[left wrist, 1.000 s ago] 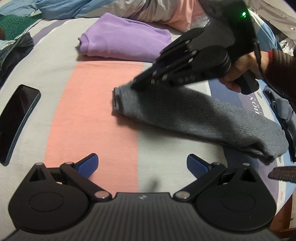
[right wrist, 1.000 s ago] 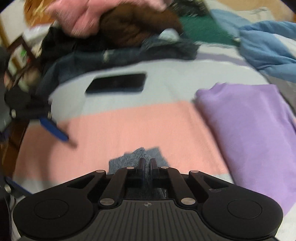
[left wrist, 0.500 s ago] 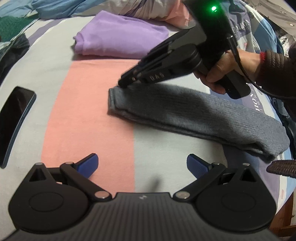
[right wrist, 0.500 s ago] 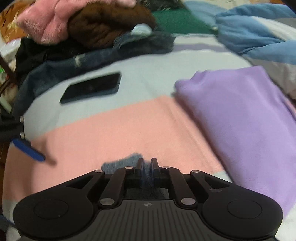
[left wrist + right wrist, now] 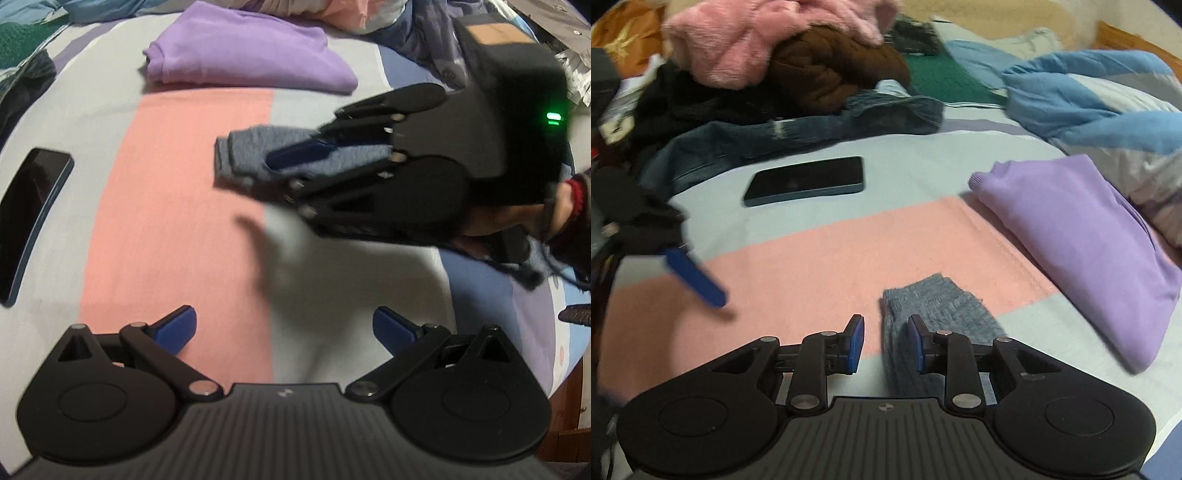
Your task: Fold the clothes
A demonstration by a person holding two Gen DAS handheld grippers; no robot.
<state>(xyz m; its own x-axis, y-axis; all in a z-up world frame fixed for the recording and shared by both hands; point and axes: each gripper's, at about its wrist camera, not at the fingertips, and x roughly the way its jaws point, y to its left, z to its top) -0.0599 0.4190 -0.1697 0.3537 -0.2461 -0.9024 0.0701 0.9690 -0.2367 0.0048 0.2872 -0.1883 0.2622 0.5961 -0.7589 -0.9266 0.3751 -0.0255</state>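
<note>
Lying on the striped bed (image 5: 177, 206): one grey knit garment (image 5: 934, 314), one folded purple garment (image 5: 243, 51), one phone (image 5: 807, 181). Right gripper (image 5: 885, 341) jaws part-spread astride the grey garment's end, not pinching. Left gripper (image 5: 284, 328) jaws spread wide, holding nothing.

No text, label or number can be read anywhere

Both grippers, left gripper (image 5: 284, 328) and right gripper (image 5: 884, 341): matte black linkages, silver pivot screws, blue pads; right housing's green LED at 3 o'clock.
</note>
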